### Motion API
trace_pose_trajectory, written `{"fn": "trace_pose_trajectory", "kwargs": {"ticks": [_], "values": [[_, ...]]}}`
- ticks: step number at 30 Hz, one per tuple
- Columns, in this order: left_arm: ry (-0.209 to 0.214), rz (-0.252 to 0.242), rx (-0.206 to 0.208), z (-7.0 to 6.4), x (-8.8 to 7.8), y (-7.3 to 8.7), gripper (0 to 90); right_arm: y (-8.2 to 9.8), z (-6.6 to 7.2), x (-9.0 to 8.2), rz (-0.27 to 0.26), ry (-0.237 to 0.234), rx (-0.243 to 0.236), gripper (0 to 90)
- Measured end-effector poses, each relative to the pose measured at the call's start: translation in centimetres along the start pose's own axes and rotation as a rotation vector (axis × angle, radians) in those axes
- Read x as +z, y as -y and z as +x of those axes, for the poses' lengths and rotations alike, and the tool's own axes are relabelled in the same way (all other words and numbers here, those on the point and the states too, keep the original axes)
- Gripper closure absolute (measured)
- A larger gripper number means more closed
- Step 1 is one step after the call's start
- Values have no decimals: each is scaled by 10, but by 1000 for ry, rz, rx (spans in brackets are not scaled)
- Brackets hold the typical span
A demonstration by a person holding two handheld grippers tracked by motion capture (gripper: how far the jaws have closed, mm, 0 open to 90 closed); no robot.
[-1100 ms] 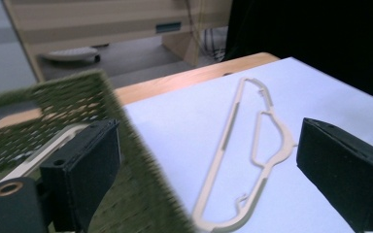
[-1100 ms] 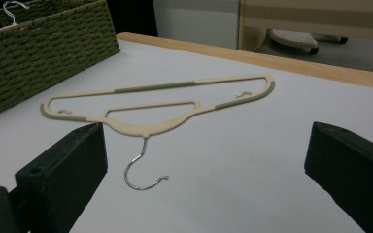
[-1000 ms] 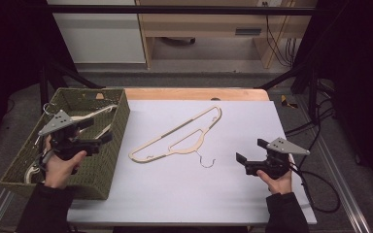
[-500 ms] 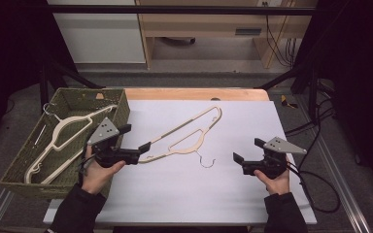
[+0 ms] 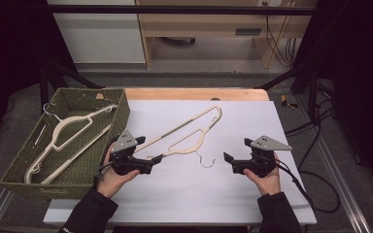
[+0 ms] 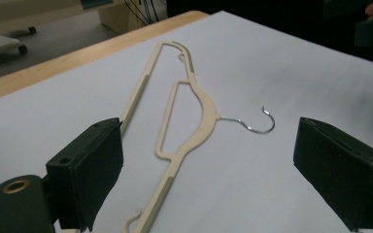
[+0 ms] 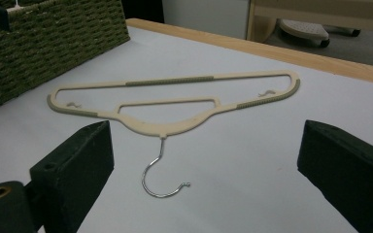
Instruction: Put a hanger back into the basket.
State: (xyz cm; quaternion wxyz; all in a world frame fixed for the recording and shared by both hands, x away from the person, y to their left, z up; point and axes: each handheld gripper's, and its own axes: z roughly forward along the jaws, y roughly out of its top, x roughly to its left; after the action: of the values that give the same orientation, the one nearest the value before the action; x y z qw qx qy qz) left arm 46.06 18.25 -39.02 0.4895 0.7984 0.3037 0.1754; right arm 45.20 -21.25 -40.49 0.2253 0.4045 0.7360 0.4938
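Basket (image 5: 14, 170) at left already holds one hanger (image 5: 68, 138). Left gripper (image 5: 158, 158), jaws wide apart, at near end of second hanger (image 5: 184, 136), flat on table (image 5: 281, 126); no grasp yet. Right gripper (image 5: 227, 159) released, jaws just narrowing slightly around nothing, near hook (image 5: 205, 161). Pickup and transfer remain.

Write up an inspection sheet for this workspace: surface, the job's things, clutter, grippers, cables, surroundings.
Surface: white table top with a wooden strip along the far edge.
Job's things: cream plastic hanger with a wire hook lies flat on the table; a second cream hanger lies in the green woven basket at the table's left.
Clutter: nothing seen.
Grippers: left gripper is open, its jaws either side of the near end of the hanger on the table; right gripper is open and holds nothing, its jaws having just been closing slightly.
Cables: black cable trails from the right gripper; more hang at the right.
Surroundings: wooden bench and white cabinet behind.
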Motion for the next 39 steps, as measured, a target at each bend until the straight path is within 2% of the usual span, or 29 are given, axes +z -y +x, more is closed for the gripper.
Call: {"fn": "trace_pose_trajectory", "kwargs": {"ticks": [2, 4, 7, 8, 10, 11, 12, 14, 18, 19, 21, 23, 26, 28, 30, 31, 33, 34, 35, 37, 38, 39], "values": [[7, 12, 9, 0, 2, 2, 106, -1, 1, 2, 2, 2, -3, 81], [12, 19, -1, 0, 5, 6, 110, -4, 7, 11, 9, -2, 7, 86], [16, 34, -9, 1, 7, 10, 110, -5, 10, 16, 15, -9, -1, 85], [11, 42, -11, 1, 7, 11, 108, -7, 15, 24, 27, -19, -3, 96], [1, 51, -13, 3, 7, 12, 107, -8, 16, 27, 31, -24, -6, 106], [7, 48, -24, 5, 7, 13, 108, -9, 20, 36, 49, -35, -16, 124], [7, 48, -24, 5, 7, 13, 110, -9, 20, 36, 49, -35, -16, 124], [6, 47, -27, 6, 7, 14, 111, -10, 28, 52, 87, -34, -39, 163], [6, 48, -23, 7, 8, 15, 113, -11, 33, 66, 110, -34, -45, 201], [9, 46, -25, 8, 8, 15, 117, -10, 35, 75, 120, -29, -43, 237], [9, 48, -25, 9, 8, 15, 120, -10, 35, 79, 128, -21, -53, 258], [9, 50, -26, 8, 9, 16, 121, -7, 37, 92, 156, -1, -43, 335], [19, 52, -27, 8, 11, 16, 121, -4, 37, 100, 178, 0, -39, 380], [17, 53, -24, 7, 11, 17, 124, 1, 36, 110, 203, -12, -32, 462], [17, 54, -27, 8, 11, 17, 125, 4, 36, 116, 237, -2, -17, 506], [17, 54, -27, 8, 11, 17, 126, 6, 35, 118, 243, -1, -34, 532], [18, 51, -23, 8, 11, 17, 128, 7, 34, 120, 249, -4, -38, 552], [21, 47, -24, 8, 11, 17, 129, 8, 35, 122, 263, -9, -6, 576], [21, 47, -21, 8, 11, 17, 133, 12, 34, 127, 274, -10, -28, 614], [18, 49, -21, 8, 12, 18, 133, 14, 34, 128, 277, -14, -33, 628], [18, 52, -23, 8, 12, 18, 134, 16, 35, 131, 295, -11, -20, 654], [18, 52, -23, 8, 12, 18, 135, 18, 34, 132, 294, -20, -37, 658]]}}
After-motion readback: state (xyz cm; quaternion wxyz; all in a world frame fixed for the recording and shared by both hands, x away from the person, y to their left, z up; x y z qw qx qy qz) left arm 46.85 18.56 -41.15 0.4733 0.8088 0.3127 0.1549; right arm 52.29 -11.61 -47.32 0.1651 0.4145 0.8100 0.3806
